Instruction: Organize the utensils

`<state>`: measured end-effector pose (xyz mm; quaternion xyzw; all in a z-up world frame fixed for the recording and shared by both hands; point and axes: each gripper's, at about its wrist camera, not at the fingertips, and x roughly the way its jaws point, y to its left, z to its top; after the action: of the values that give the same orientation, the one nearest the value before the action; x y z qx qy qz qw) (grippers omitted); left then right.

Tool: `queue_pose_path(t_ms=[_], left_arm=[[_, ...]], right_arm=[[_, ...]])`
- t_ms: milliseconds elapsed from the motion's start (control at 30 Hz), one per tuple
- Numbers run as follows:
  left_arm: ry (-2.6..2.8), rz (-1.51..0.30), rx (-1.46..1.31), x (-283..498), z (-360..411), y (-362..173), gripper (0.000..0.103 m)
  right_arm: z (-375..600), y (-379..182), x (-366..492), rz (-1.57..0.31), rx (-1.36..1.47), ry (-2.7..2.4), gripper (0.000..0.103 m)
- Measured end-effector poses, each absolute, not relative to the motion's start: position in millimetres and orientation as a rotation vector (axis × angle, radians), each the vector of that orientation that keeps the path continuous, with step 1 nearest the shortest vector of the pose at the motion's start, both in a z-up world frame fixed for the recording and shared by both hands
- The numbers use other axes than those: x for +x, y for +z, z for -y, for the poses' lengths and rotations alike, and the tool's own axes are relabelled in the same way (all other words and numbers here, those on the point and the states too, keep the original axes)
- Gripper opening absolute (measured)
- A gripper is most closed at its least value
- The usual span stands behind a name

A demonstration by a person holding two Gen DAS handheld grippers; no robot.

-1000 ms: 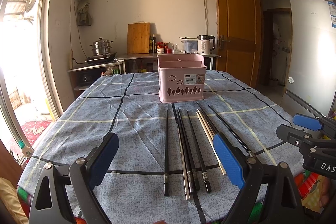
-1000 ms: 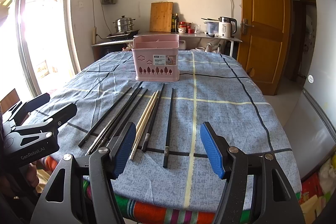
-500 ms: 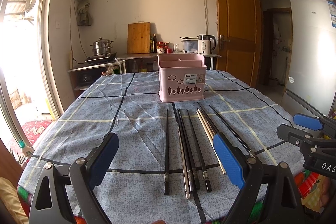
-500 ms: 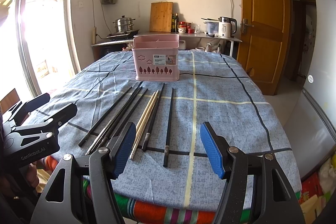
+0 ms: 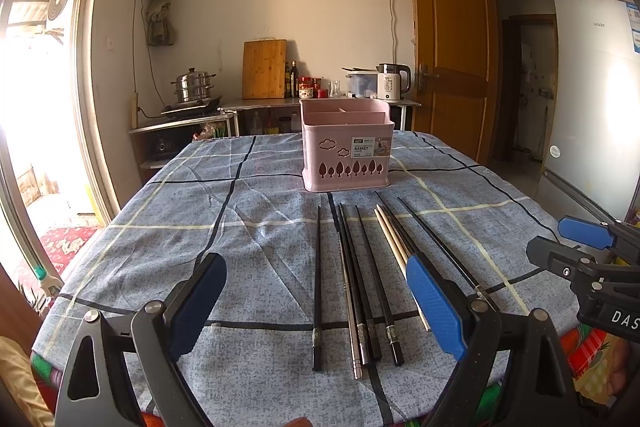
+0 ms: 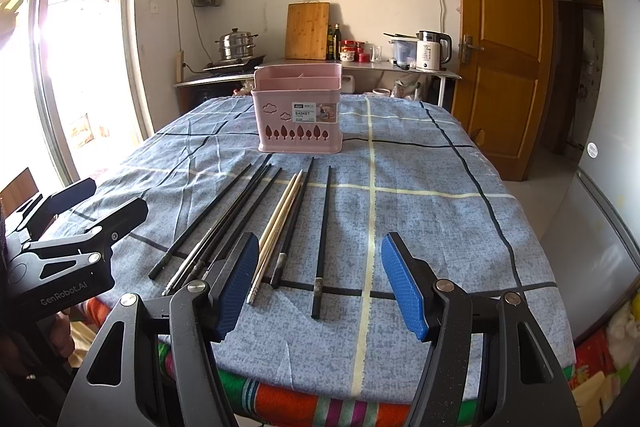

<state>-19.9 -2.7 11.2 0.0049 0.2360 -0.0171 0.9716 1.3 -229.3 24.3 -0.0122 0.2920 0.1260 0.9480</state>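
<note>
Table (image 5: 168,227) with blue checked cloth runs out ahead of both sets of jaws, near edge just under them. Pink basket (image 5: 346,151) sits upright well ahead, past the far tips of the chopsticks and apart from them; open top, dividers inside, nothing seen in it. Light plastic by the look, probably slides if bumped, so drop things in from above, don't push the wall.

Left gripper (image 5: 316,301): jaws wide, holding nothing, hovering at the near table edge. Right gripper (image 6: 316,285): jaws also wide, nothing held, same height roughly.

Chopsticks (image 5: 360,279) lie flat in a loose row, lengthwise pointing from the jaws toward the basket. In the left view most of the row falls between the two pads. Black chopstick (image 6: 322,235) lies alone, directly ahead between the right jaws, clear of its neighbours: easiest first pick. Pale chopsticks (image 6: 280,219), a pair touching each other, lie just ahead of the right gripper's left-hand pad.

Handling guess: thin, stiff, light, smooth and likely slippery; flat on cloth, so little to bite. Grip across the shaft near the thicker near end, or about mid-length to stop it swinging. Bunched black ones risk coming up two at a time.
</note>
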Motion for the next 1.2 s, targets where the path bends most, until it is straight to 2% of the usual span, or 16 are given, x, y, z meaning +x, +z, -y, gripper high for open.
queue_pose_path(t_ms=[300,567,700,900,967,1033,1200], left_arm=[[-0.069,-0.532,0.033,11,0,5,0.092],[-0.085,-0.625,0.049,70,-8,-9,0.091],[-0.083,-0.701,0.037,106,-14,-20,0.084],[-0.103,-0.803,0.02,148,-19,-38,0.081],[-0.117,-0.834,0.001,160,-21,-43,0.072],[-0.124,-0.868,-0.011,171,-22,-48,0.067],[-0.141,-0.909,-0.016,191,-21,-56,0.063]], right_arm=[[229,19,21,-0.634,-0.026,0.262,0.064],[227,13,66,-0.685,-0.018,0.259,0.064],[223,7,90,-0.717,-0.028,0.26,0.064],[223,-5,131,-0.785,-0.018,0.259,0.063],[220,-10,146,-0.814,-0.026,0.262,0.058],[217,-17,160,-0.849,-0.032,0.268,0.052],[210,-31,186,-0.92,-0.043,0.283,0.041]])
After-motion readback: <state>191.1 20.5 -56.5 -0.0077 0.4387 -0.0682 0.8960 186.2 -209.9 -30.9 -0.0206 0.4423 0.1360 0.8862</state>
